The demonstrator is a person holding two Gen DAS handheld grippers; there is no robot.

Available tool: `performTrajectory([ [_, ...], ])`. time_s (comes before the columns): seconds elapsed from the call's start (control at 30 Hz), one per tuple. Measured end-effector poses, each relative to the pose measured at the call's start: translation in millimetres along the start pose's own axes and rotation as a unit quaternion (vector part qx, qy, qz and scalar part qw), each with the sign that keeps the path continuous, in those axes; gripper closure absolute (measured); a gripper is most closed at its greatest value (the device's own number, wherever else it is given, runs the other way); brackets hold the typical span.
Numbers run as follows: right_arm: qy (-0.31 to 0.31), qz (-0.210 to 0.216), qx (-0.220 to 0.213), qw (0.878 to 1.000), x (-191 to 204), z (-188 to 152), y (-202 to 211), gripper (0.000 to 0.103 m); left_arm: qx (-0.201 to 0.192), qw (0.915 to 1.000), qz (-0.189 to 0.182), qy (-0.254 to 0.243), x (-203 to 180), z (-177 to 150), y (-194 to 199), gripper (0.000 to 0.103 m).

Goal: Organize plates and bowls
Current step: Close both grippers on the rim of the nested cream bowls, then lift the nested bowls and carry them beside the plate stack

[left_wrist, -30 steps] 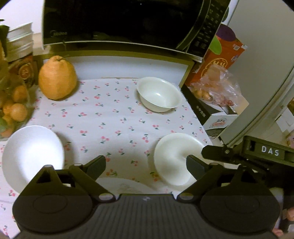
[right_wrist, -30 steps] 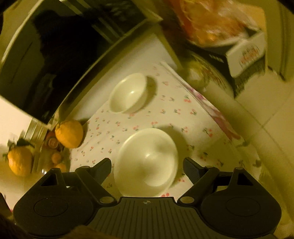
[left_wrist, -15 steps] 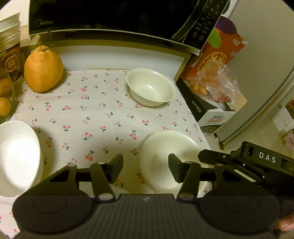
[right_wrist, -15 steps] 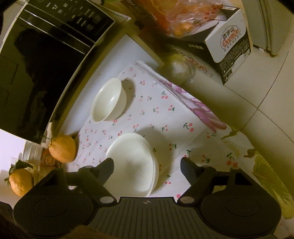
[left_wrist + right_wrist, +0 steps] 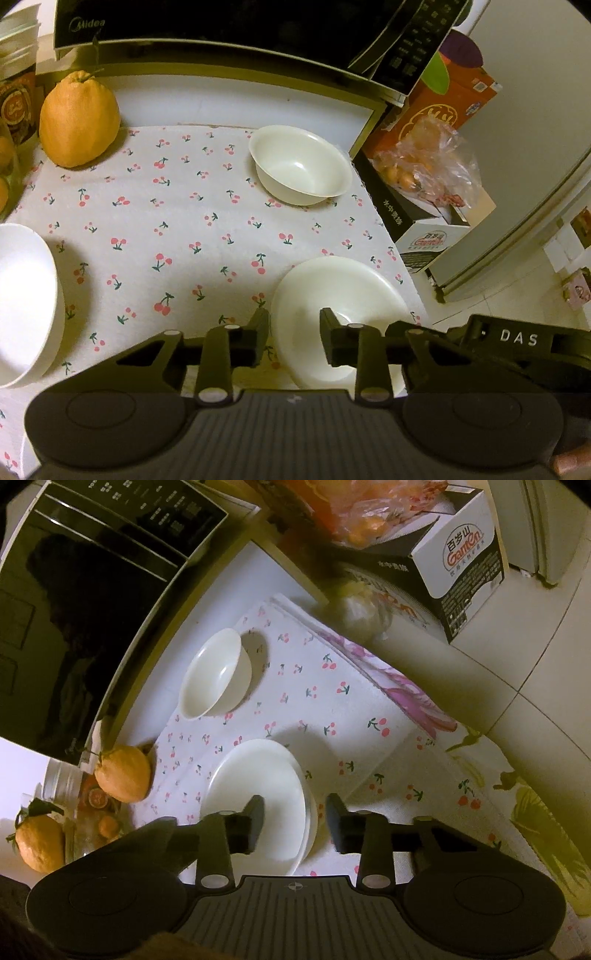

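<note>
Pointing steeply down, left gripper point(image 5: 293, 341) and right gripper point(image 5: 295, 823) closing astride plate point(image 5: 258, 794) rims

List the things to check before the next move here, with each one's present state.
1. Left gripper gripping the plate stack: not ok. Its jaws have just been closing, the rim shows in the gap, and the pads are not pressing.
2. Right gripper gripping the same stack: not ok. Its jaws have just been closing and a gap remains over the rim.
3. Plates nested evenly: ok, in the right wrist view.
4. Bowl upright and apart from the stack: ok.
5. White dish at the left edge, plate or bowl: cannot tell.
</note>
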State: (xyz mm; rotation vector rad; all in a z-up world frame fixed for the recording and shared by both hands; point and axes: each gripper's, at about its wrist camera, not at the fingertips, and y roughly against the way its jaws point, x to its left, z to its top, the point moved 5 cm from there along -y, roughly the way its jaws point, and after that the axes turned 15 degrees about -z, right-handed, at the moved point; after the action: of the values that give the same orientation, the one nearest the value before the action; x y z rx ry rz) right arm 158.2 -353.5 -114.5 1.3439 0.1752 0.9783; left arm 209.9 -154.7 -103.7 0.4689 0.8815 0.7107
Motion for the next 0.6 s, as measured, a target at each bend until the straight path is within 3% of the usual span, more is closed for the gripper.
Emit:
performTrajectory([
  [0.23,0.007,-0.003,-0.009,1.0,2,0,1,0.084,-0.009,0.9999,0.002,0.015,5,1,1,0.091],
  [0.6,0.007,0.021,-0.032,0.999,15,5,14,0.084,-0.033,0.9994,-0.004,0.003,3,8,17,0.092],
])
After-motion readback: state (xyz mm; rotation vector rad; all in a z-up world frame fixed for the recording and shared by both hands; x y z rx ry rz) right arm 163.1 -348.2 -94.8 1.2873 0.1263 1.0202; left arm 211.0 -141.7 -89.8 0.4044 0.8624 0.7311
